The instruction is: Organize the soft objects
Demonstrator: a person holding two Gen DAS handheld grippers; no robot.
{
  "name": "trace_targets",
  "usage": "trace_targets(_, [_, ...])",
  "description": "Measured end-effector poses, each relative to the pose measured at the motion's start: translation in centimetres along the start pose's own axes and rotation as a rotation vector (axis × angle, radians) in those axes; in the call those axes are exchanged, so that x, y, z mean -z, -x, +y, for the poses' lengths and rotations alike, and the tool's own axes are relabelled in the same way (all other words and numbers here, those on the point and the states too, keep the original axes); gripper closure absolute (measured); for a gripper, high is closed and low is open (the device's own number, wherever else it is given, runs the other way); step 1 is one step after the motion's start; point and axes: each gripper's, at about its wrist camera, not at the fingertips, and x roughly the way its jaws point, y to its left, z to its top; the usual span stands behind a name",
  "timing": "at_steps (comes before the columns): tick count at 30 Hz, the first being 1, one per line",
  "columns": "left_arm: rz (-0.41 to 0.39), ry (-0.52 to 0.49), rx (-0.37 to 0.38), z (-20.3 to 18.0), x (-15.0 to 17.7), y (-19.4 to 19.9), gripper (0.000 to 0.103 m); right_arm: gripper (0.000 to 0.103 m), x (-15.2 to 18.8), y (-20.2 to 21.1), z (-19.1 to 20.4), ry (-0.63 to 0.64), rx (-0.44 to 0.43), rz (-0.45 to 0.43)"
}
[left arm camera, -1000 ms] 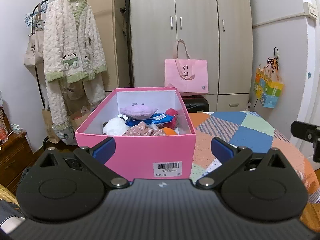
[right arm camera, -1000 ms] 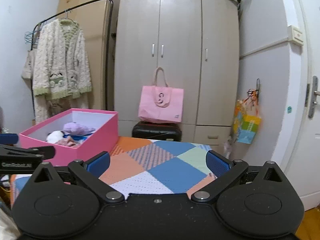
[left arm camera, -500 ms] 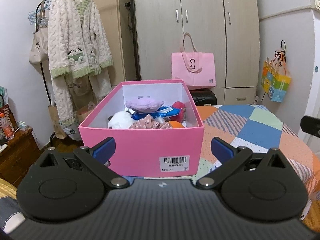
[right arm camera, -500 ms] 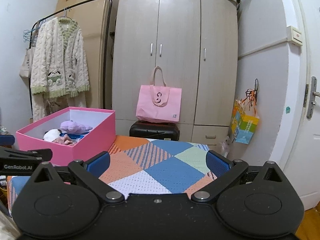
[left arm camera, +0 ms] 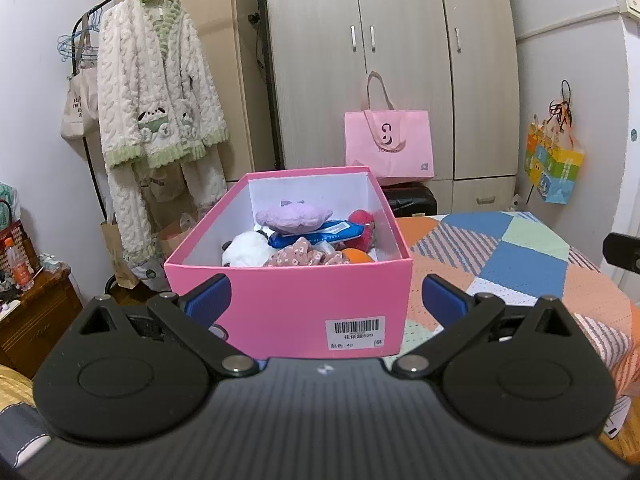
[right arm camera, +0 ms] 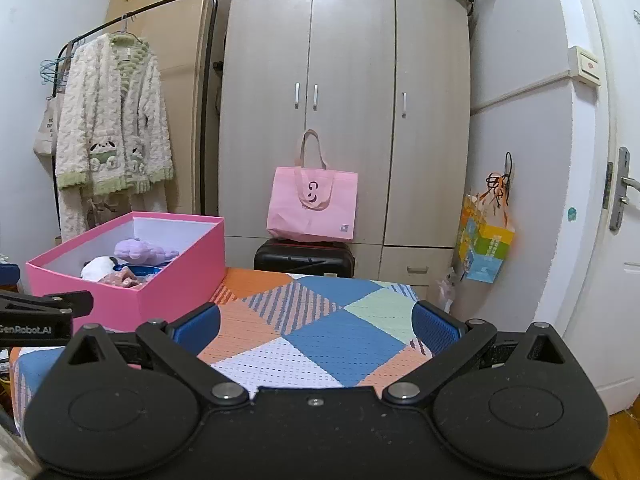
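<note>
Both grippers empty w/ jaws wide apart: left gripper (left arm camera: 326, 296) faces the near wall of the pink box (left arm camera: 288, 304), right gripper (right arm camera: 316, 324) hangs over the bare quilt (right arm camera: 320, 332), well apart from the box. Soft stuff sits piled in the box: purple plush (left arm camera: 294, 218) on top of a blue pack (left arm camera: 320, 233), white plush (left arm camera: 246, 248) and floral cloth (left arm camera: 298, 254) nearer the front. Risks, imo: left going in low could shove the light box along the quilt, toward the table edge; grabbing the purple plush may drag the pack out w/ it.
</note>
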Motion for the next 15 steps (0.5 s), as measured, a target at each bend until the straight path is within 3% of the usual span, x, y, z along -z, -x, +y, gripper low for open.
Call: trace_targets(15, [-0.013, -0.020, -0.021, -0.20, -0.01, 0.36, 0.000, 0.000, 0.12, -0.16, -0.21, -0.005, 0.006, 0.007])
